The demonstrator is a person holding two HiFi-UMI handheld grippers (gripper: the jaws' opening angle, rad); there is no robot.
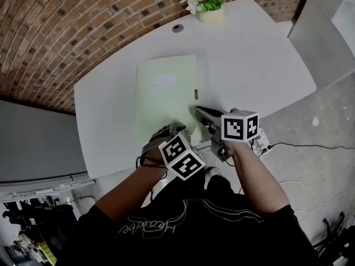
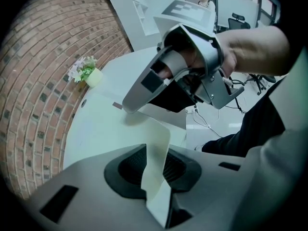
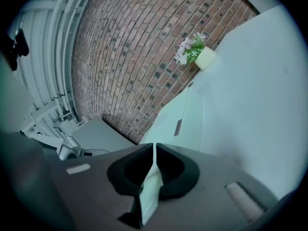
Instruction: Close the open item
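A pale green folder (image 1: 166, 90) lies flat on the white table (image 1: 249, 60), with a small label and a dark tab at its right edge. Its near edge curls up off the table. My left gripper (image 1: 168, 132) is shut on that lifted edge at the near left; in the left gripper view the thin sheet (image 2: 158, 143) runs between the pads of my left gripper (image 2: 155, 177). My right gripper (image 1: 201, 114) pinches the same edge further right. The right gripper view shows the sheet (image 3: 152, 177) clamped in my right gripper (image 3: 153, 170), with the folder (image 3: 190, 114) beyond.
A pot of pink and white flowers (image 1: 209, 3) stands at the table's far edge, with a round cable hole (image 1: 177, 28) to its left. A brick wall (image 1: 66, 26) curves behind. A grey cabinet (image 1: 33, 148) stands left. Cables (image 1: 310, 146) trail on the floor at right.
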